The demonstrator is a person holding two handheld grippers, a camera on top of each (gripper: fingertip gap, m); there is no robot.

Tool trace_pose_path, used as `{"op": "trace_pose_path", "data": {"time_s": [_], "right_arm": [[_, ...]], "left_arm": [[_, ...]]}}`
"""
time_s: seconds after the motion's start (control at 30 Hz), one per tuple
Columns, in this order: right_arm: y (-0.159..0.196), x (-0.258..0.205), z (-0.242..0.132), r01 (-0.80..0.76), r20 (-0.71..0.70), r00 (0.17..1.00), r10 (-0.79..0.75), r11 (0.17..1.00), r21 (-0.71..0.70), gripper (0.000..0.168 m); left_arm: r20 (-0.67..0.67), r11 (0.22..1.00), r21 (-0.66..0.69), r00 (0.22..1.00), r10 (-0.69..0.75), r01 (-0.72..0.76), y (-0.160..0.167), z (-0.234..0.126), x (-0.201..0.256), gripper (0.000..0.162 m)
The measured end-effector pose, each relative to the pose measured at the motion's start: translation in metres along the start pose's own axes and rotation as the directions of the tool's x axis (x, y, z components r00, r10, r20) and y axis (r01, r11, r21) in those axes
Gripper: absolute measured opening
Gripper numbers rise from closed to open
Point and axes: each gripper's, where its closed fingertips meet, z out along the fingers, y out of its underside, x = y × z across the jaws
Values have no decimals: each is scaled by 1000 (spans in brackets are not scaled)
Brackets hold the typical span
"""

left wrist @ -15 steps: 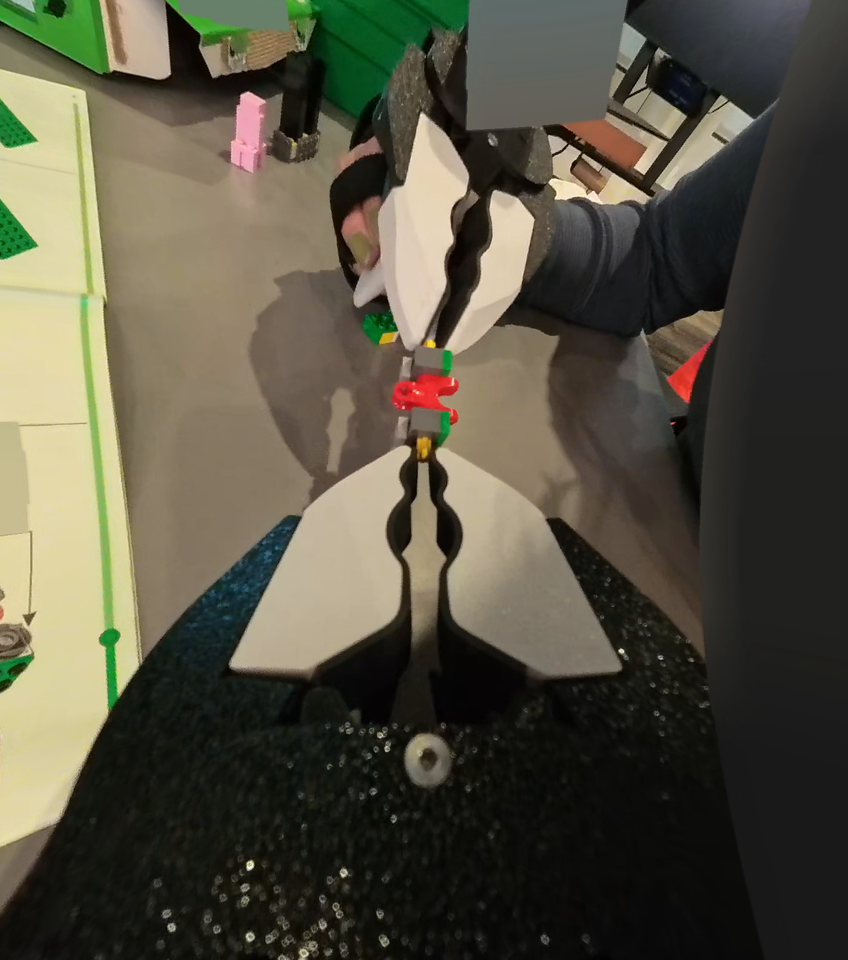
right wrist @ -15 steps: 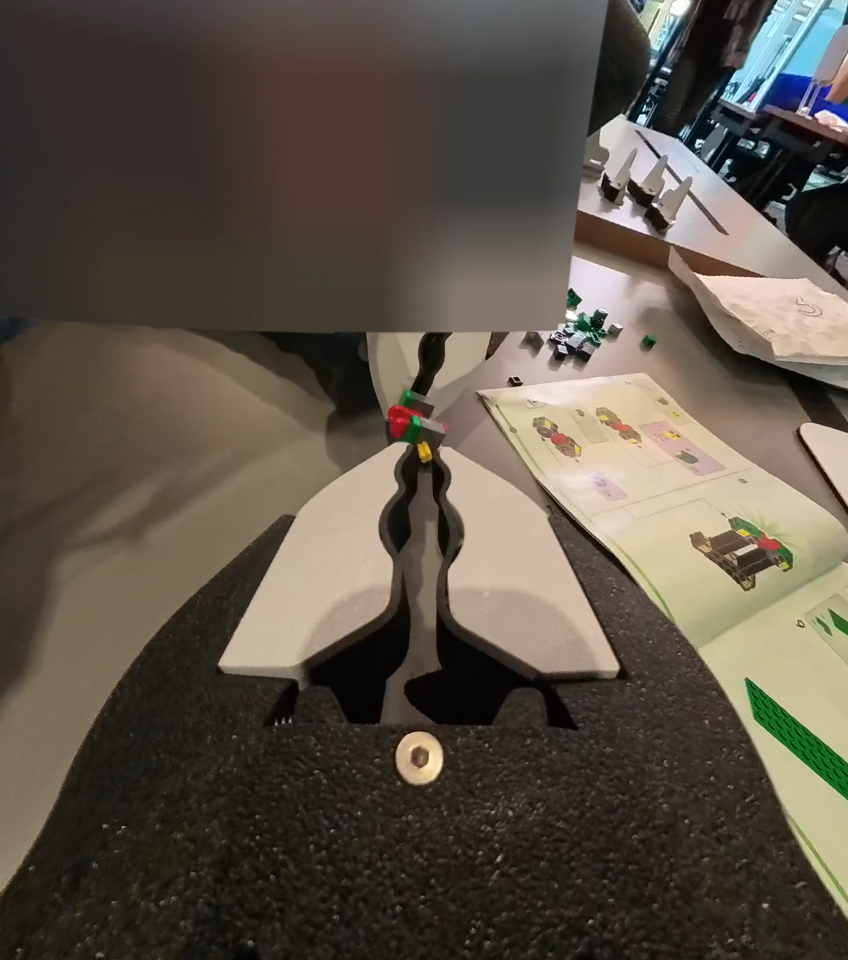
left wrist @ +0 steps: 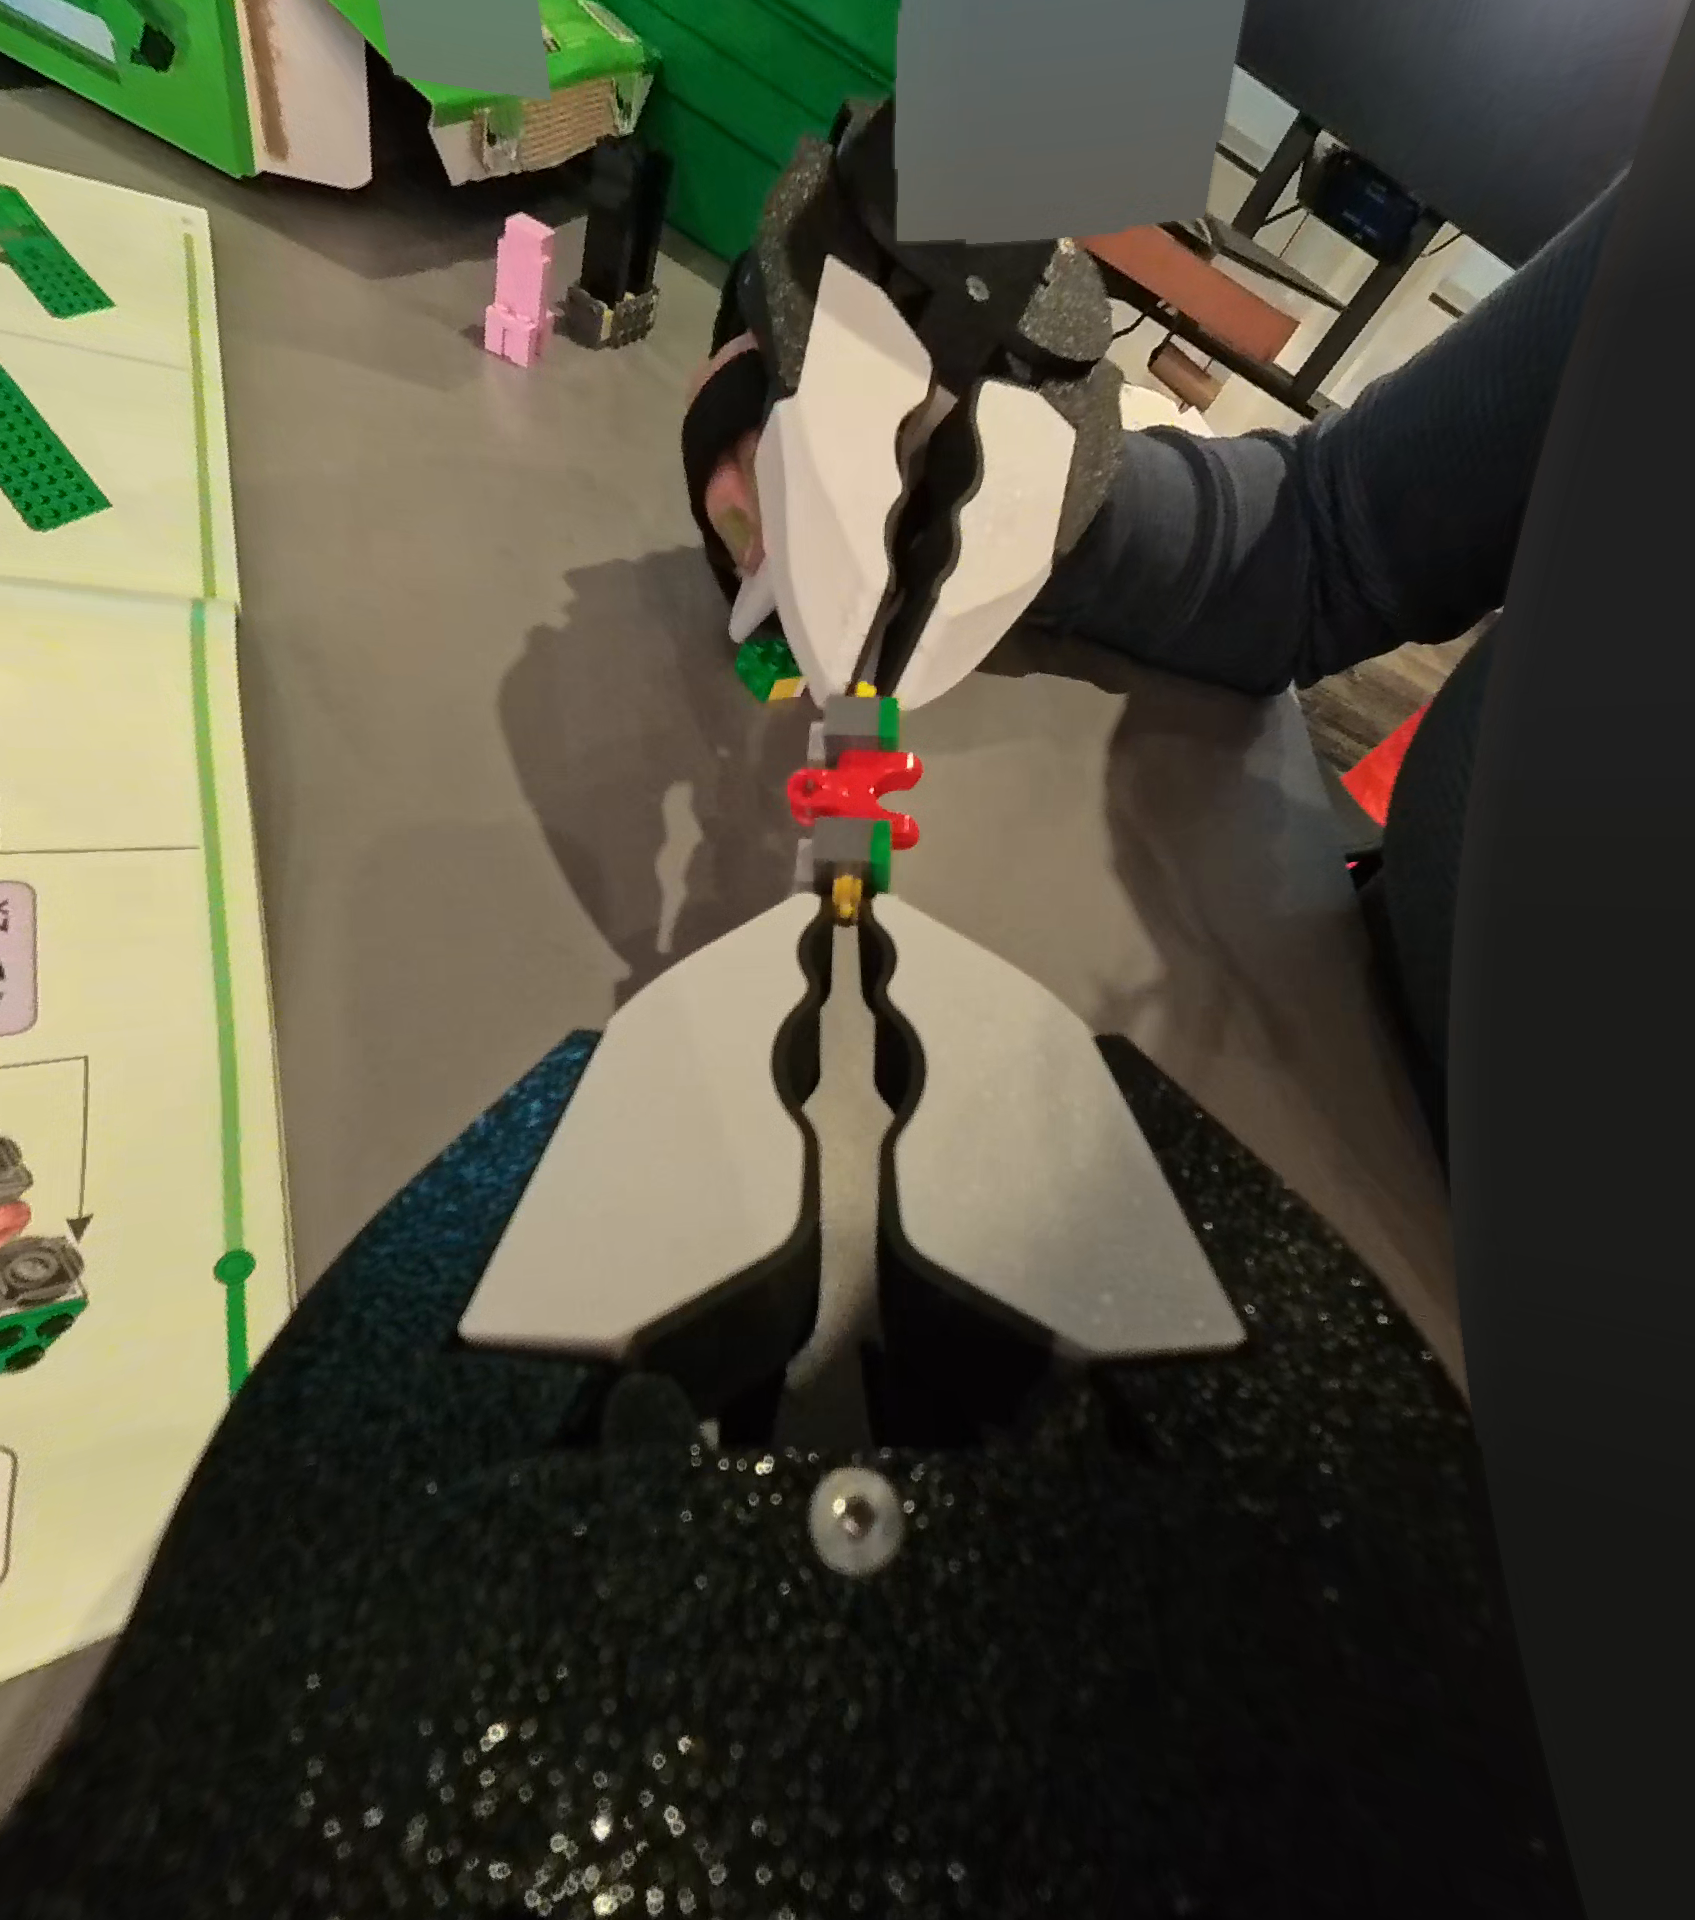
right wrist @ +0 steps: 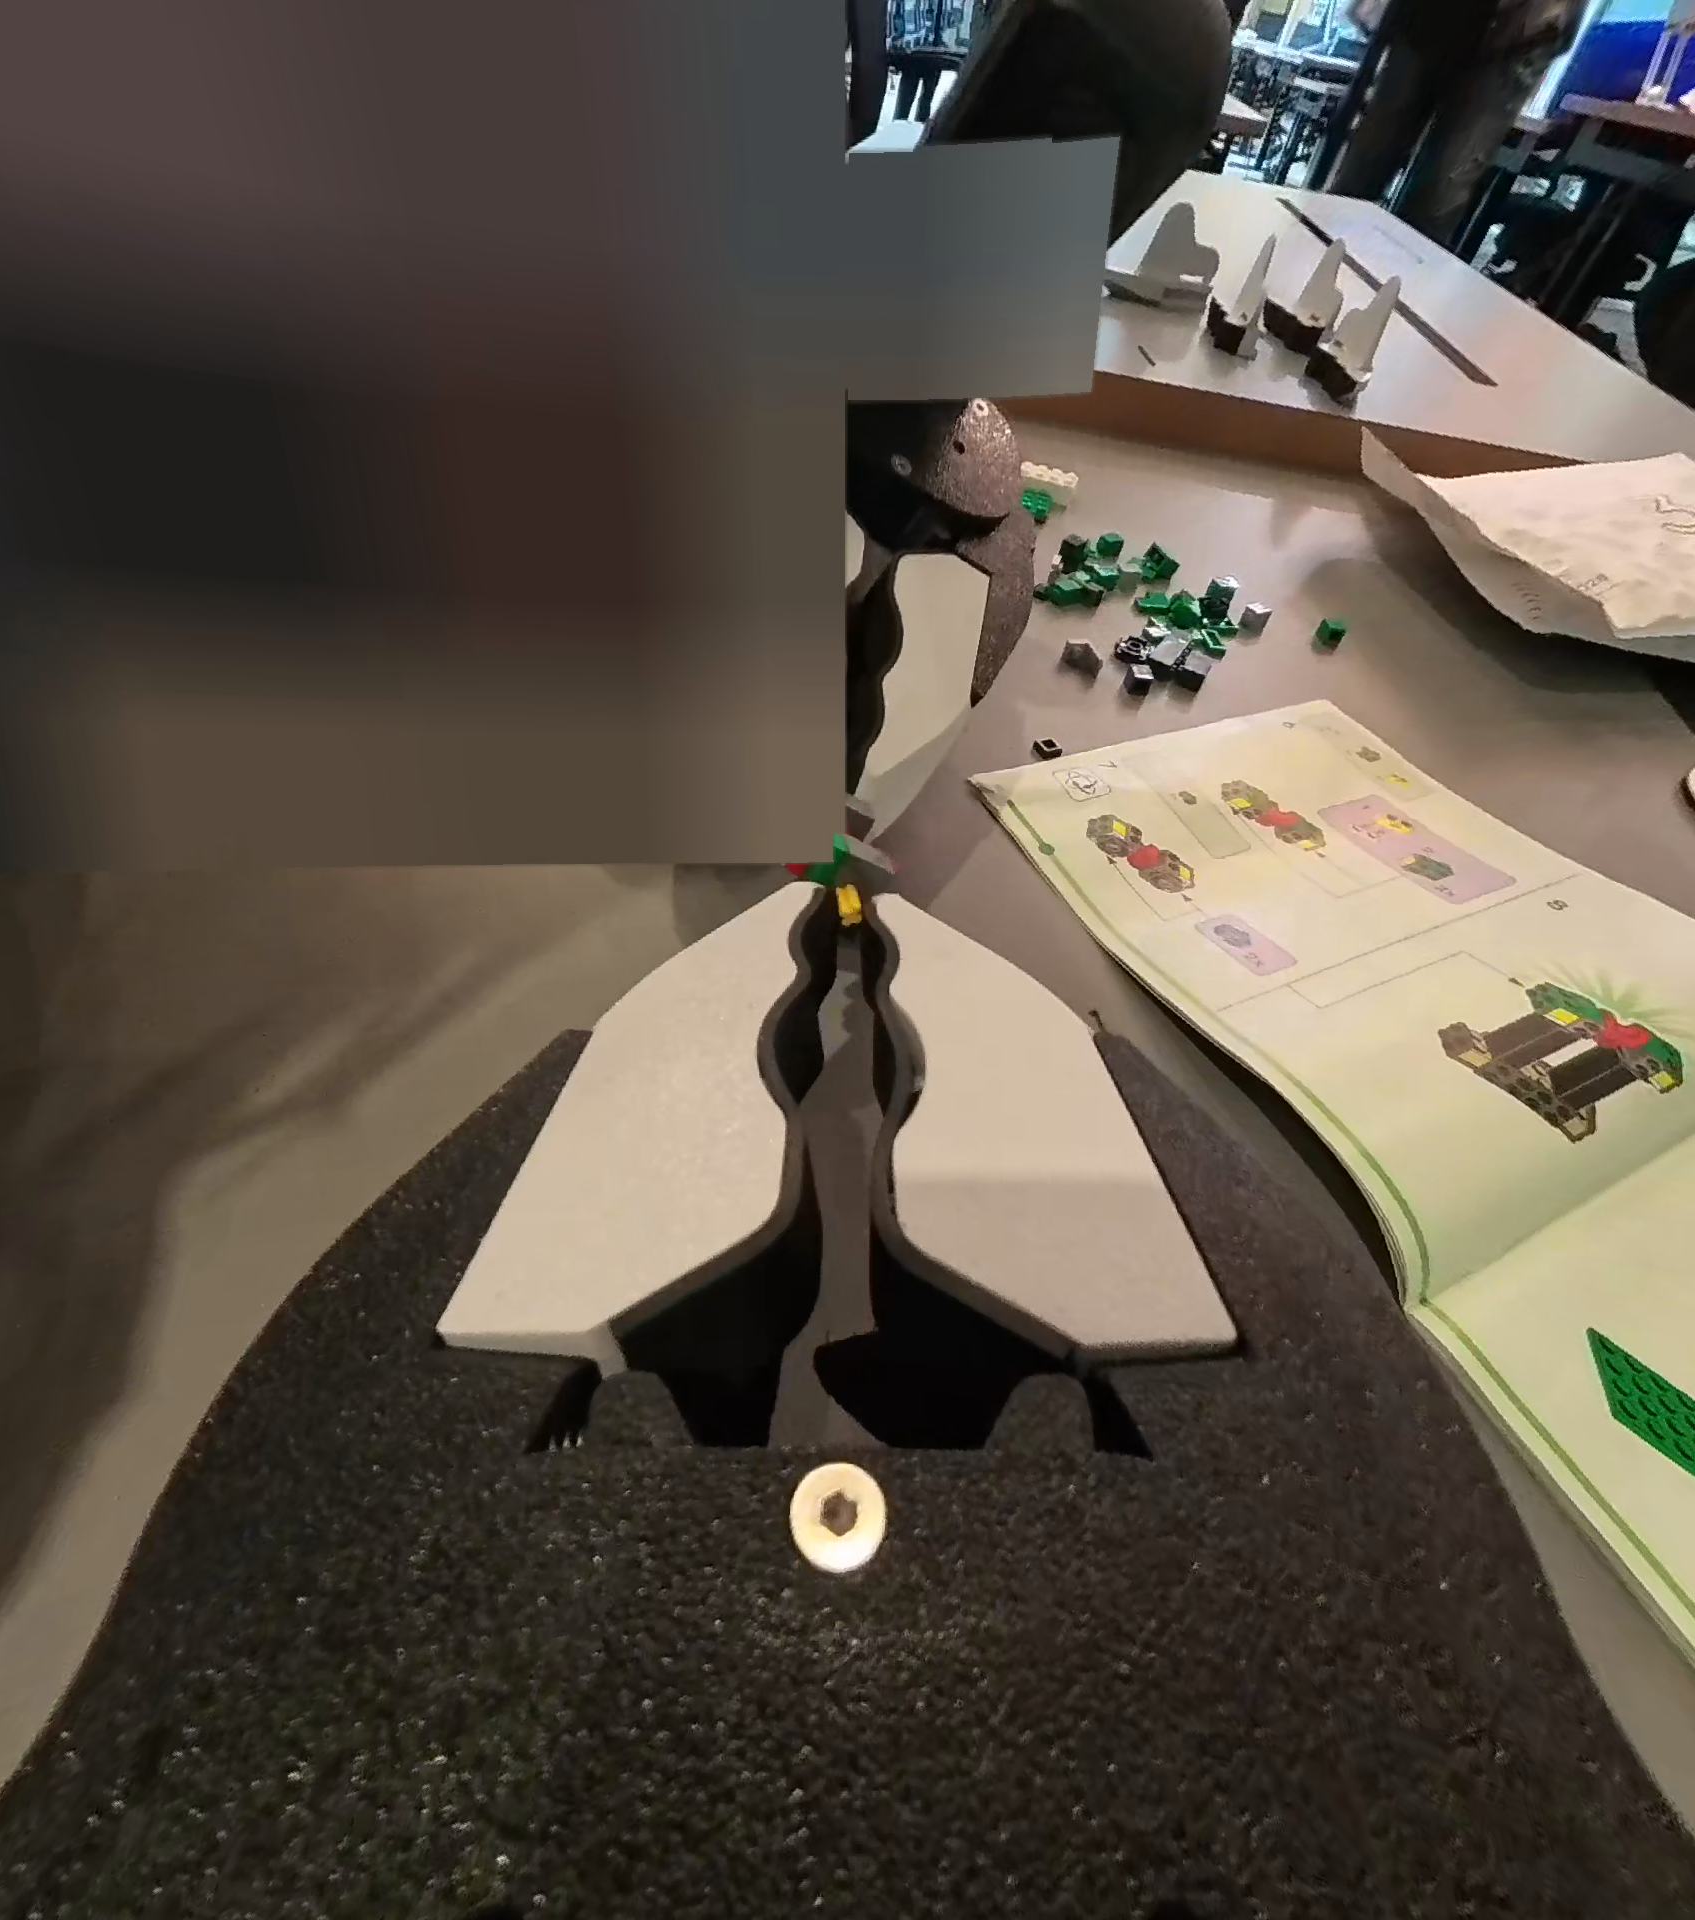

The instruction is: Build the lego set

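Assembly (left wrist: 855,802) of grey, green and red pieces hangs in mid-air above the table (left wrist: 427,644), pinched at both ends by its yellow pegs: left gripper (left wrist: 848,914) clenched on the near peg, right gripper (left wrist: 869,686) clamped on the far one. My read: two-ended hold steadies it for pressing together, instruction booklet (left wrist: 64,935) lying open alongside for reference.

- Left tongs (left wrist: 848,914): matt, finely grained grey plastic fingers on a rough, sparkly black body with a bright metal screw (left wrist: 855,1523).
- Lego assembly (left wrist: 858,795): glossy plastic, red, grey and green.
- Counter (left wrist: 427,665): smooth grey, faintly reflective.
- Instruction booklet (right wrist: 1445,987): smooth printed paper.
- Bag (right wrist: 1612,551): crinkled white paper.
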Motion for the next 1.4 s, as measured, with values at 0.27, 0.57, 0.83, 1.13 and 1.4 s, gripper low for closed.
{"op": "trace_pose_path", "data": {"time_s": [0.27,0.57,0.83,1.13,1.4], "right_arm": [[-5,5,1,-109,-3,994,109,994,21,3],[-9,5,1,-133,2,991,133,990,43,3],[-11,6,2,-149,-4,989,150,987,53,3],[-18,15,0,-296,6,955,297,949,112,3],[-18,22,0,-384,2,922,387,913,141,3]], "left_arm": [[12,1000,12,1000,-16,16,-1,-1,-3,4],[1,999,43,1000,-8,8,-5,-4,0,4],[-9,998,63,1000,-19,19,-7,-5,0,3],[56,990,135,998,36,-43,-17,-9,-3,10],[256,955,111,937,239,-274,-22,-11,-12,20]]}}
